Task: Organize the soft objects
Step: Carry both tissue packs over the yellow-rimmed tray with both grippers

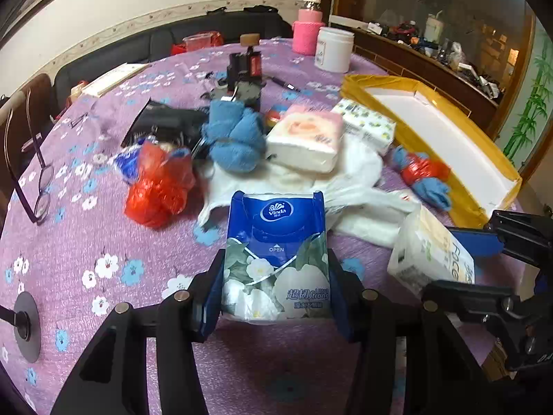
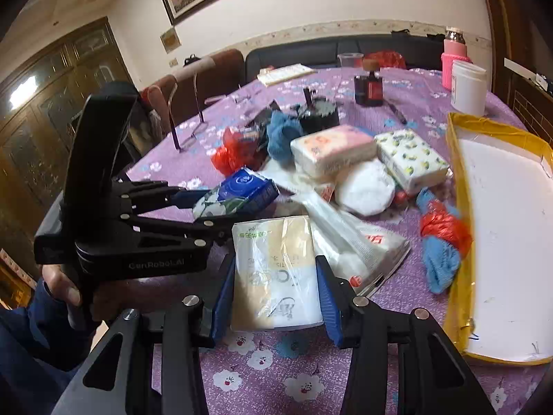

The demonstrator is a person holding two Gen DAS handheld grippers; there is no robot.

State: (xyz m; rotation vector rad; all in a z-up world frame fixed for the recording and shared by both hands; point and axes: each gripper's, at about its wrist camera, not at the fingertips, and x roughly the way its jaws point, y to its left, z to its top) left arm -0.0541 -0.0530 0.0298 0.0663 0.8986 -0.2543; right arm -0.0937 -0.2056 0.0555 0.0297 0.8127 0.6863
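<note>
L gripper (image 1: pixel 276 263) clamps a blue Vinda tissue pack (image 1: pixel 276 252) between both pads, lifted off the purple floral tablecloth (image 1: pixel 86 242). R gripper (image 2: pixel 276 290) grips a cream-and-white tissue pack (image 2: pixel 276 269), pads pressing both sides. From the R wrist cam, pink tissue pack (image 2: pixel 331 150) and patterned tissue pack (image 2: pixel 411 160) lie at 12–1 o'clock; yellow-edged white tray (image 2: pixel 456 207) at 3 o'clock.
</note>
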